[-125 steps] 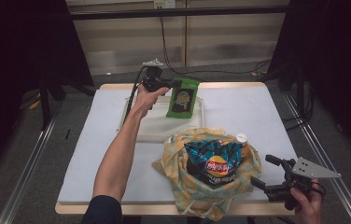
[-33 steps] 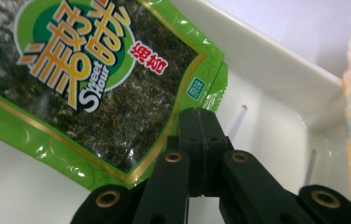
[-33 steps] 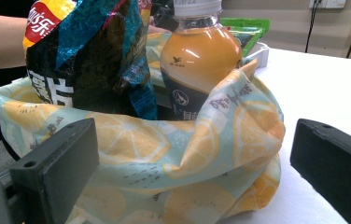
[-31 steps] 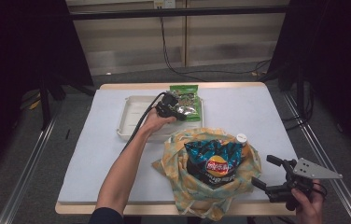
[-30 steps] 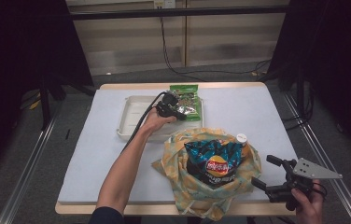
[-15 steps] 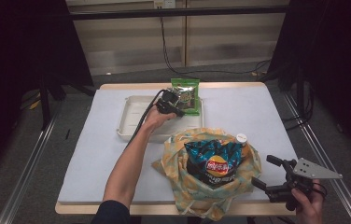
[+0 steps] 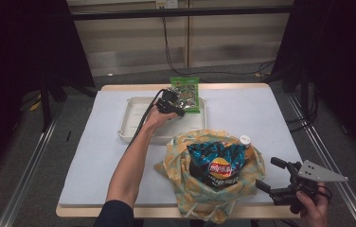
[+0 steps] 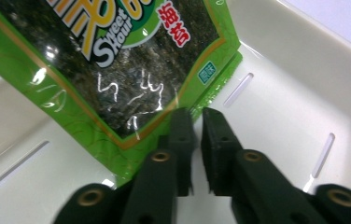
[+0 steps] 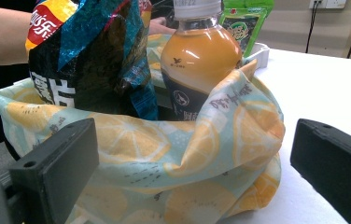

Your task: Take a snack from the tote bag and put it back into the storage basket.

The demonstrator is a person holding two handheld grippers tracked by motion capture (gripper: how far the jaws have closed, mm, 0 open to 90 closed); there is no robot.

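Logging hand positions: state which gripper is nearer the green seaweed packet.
Left. The left gripper is clamped on the green seaweed packet above the white tray; the right gripper sits far off, beside the fabric bag.

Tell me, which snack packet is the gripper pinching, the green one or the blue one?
The green seaweed packet. The left gripper has its jaws shut on the packet's corner above the white tray. The blue chip bag sits untouched in the cloth bag.

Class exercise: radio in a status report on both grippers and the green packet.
Left gripper shut on green packet, over white tray. Right gripper open, beside cloth bag. Nothing obstructing.
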